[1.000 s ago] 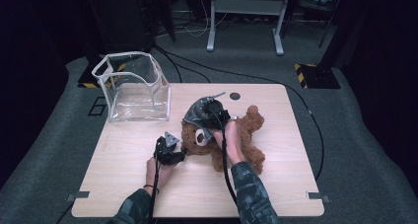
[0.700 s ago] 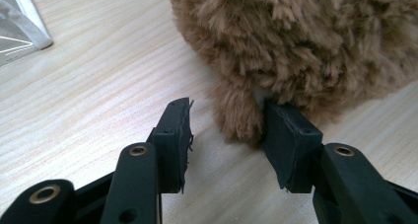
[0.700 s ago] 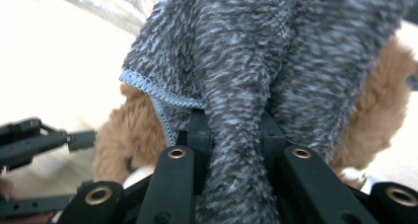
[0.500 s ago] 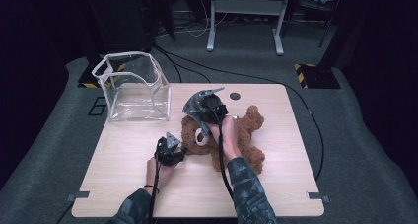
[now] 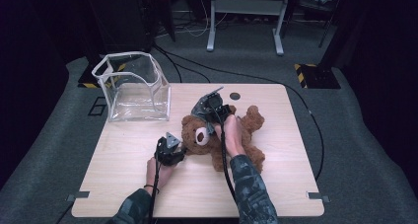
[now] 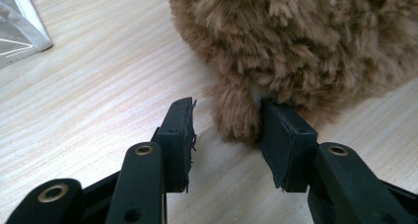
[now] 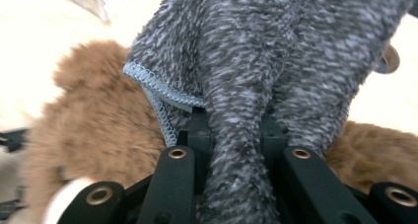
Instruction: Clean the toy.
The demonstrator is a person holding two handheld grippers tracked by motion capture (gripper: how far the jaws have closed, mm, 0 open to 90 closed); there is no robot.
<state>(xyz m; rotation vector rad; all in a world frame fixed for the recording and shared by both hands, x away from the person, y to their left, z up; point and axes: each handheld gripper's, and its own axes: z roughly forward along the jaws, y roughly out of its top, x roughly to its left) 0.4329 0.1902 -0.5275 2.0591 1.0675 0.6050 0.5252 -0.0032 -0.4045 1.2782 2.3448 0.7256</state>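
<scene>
Bare bench point(image 5: 276, 184) lies open from 3 through 6 to 9 o'clock of the teddy bear point(image 5: 231, 135), which blocks the centre. A clear plastic bag point(image 5: 133, 88) stands at 10 o'clock, leaving a narrow lane between bag and bear.

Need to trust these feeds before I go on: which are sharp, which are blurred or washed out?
Left gripper view: sharp, evenly lit fur of the teddy bear and tabletop. Right gripper view: grey cloth softly blurred, background overexposed. High view: table lit, surroundings dark, detail coarse.
</scene>
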